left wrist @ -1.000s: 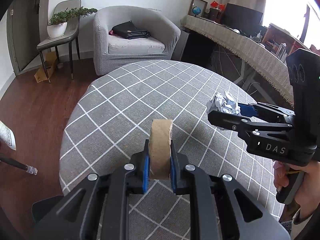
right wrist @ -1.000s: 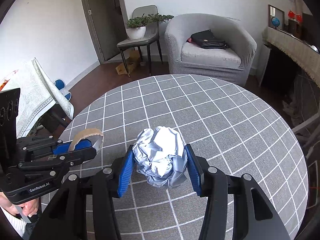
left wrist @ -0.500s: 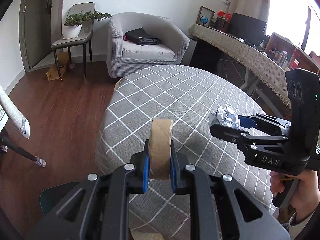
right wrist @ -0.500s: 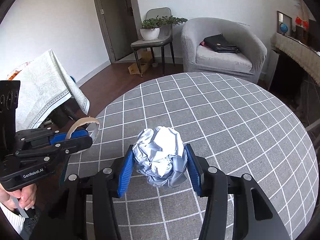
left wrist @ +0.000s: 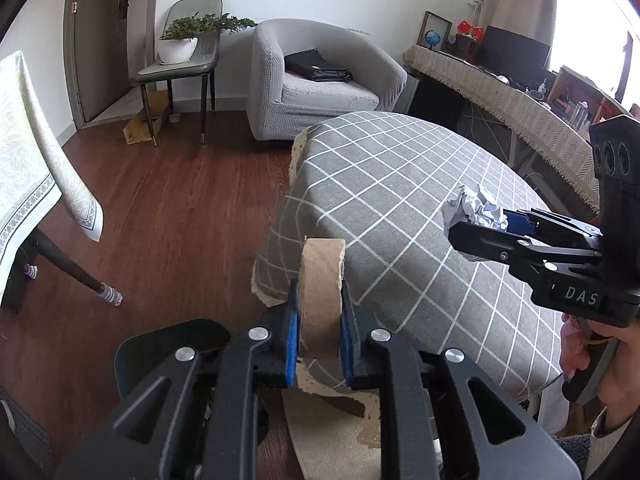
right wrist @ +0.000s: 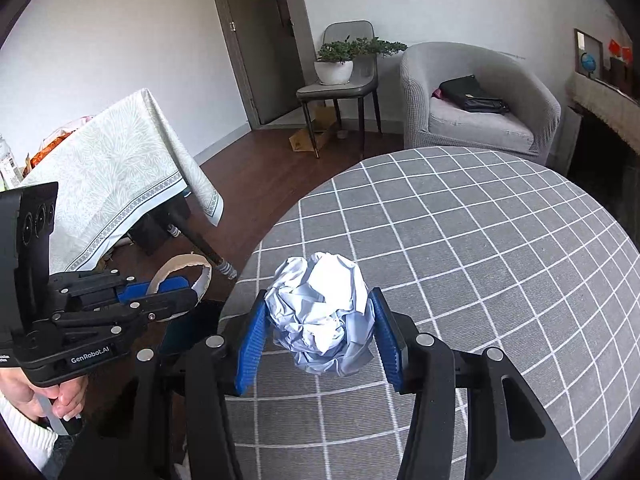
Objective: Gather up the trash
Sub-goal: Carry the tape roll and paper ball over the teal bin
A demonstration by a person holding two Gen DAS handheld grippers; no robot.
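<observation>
A big round counter (right wrist: 500, 240) with a gray checked cloth fills most of the right wrist view. Behind it stands a gray armchair (right wrist: 476, 116) with a black bag (right wrist: 472, 98) on its seat. Beside the armchair is a gray chair (right wrist: 344, 80) with a potted plant (right wrist: 336, 60) on it. To the left, a second table wears a pale green cloth (right wrist: 112, 184) over the brown wood floor (left wrist: 168, 216).

The right gripper (right wrist: 318, 340) hangs over the near part of the counter. Its blue fingers (right wrist: 250, 344) are squeezed against a crumpled paper ball (right wrist: 320, 316), one on each side, and the ball sits off the cloth.

The left gripper (left wrist: 318, 332) is out past the counter's edge, above the floor. Its fingers (left wrist: 291, 334) are pressed tight on a brown cardboard ring (left wrist: 322, 284), which stands up on its edge between them.
</observation>
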